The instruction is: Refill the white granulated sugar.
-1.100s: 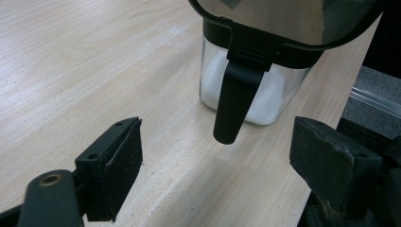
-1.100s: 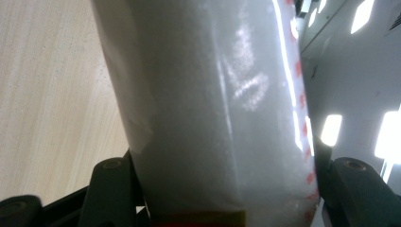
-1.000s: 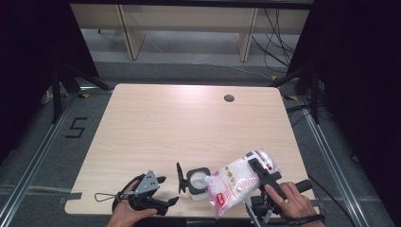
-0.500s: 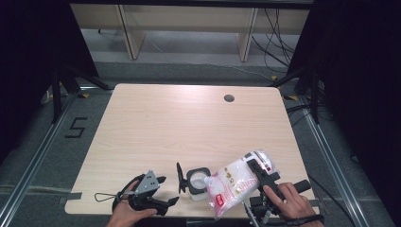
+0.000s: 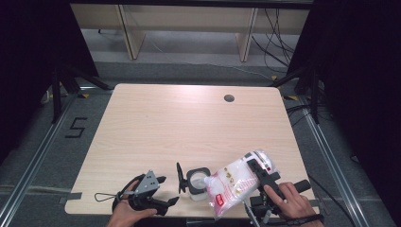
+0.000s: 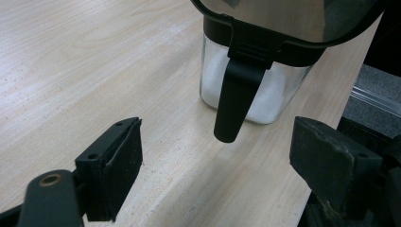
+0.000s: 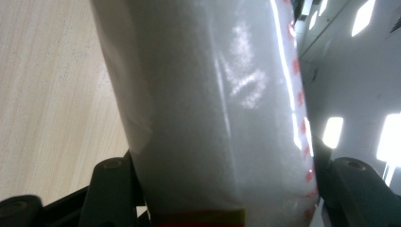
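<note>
- While looking for the plastic bag (image 5: 234, 182) of white grains, find it just right of the jar (image 5: 197, 182) and a little above it, tilted with the lower end toward the jar's open mouth.
- Expect soft, shifting handling: loose grains inside, thin glossy film outside, so probably slippery, quick to sag, and moderately heavy for its size.
- Best to take hold across the full middle of the bag (image 7: 213, 109), where the film is tight over the grains, not at a slack end.
- Right gripper (image 5: 257, 172): jaws part-way closed and pressing on both sides of the bag, at the end far from the jar.
- Left gripper (image 5: 168, 190): just left of the jar, jaws wide apart with nothing between, pointing at the jar (image 6: 250, 90) and apart from it.
- Treat the jar as stiff and breakable: clear walls, white grains already at the bottom, black lid (image 5: 180, 177) flipped up on its left side.
- Cannot tell whether grains are falling, nor whether the bag's lower end is cut open.
- Compared with the earlier frames, almost no difference: bag, jar and both grippers at the same places relative to the jar, same tilt of the bag, same grip.
</note>
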